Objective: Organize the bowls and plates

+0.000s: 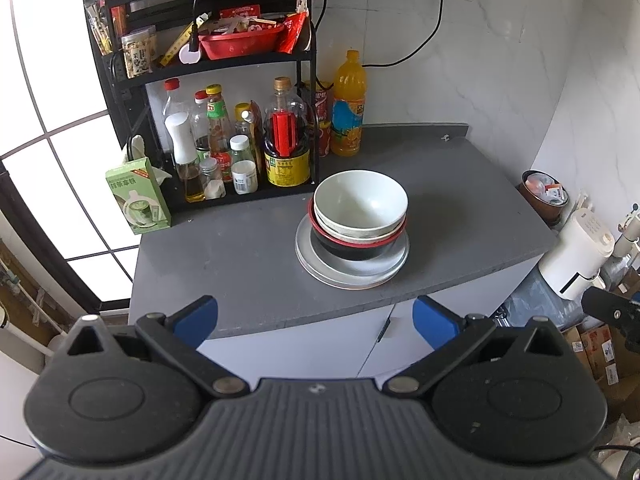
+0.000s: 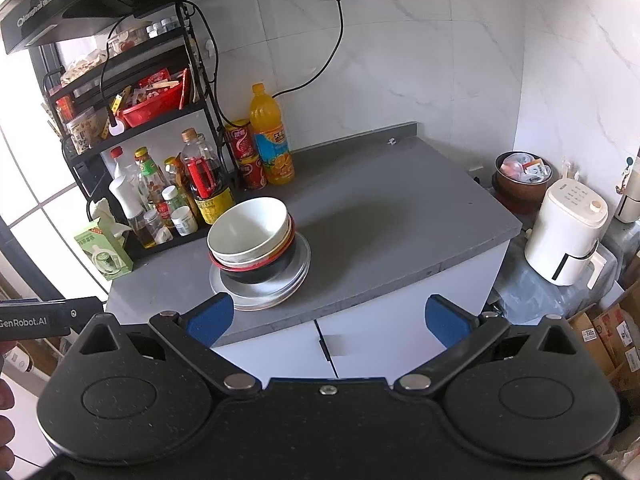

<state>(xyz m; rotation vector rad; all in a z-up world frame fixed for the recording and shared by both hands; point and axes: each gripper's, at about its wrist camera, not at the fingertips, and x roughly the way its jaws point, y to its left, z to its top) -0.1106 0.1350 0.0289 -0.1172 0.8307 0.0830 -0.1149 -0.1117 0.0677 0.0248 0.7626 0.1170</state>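
Observation:
A stack stands on the grey counter (image 1: 240,264): a white bowl (image 1: 360,198) on top, nested in another pale bowl and a red-rimmed black bowl (image 1: 352,248), all on metal plates (image 1: 352,272). The stack also shows in the right wrist view, with the white bowl (image 2: 248,228) over the plates (image 2: 280,280). My left gripper (image 1: 316,320) is open and empty, held back in front of the counter edge, below the stack. My right gripper (image 2: 328,320) is open and empty, also off the counter's front edge, to the right of the stack.
A black rack (image 1: 224,80) with sauce bottles and a red basket stands at the counter's back left. An orange juice bottle (image 1: 349,108) and red cans stand beside it. A green tissue box (image 1: 138,196) sits at the left. A white appliance (image 2: 568,236) stands right of the counter.

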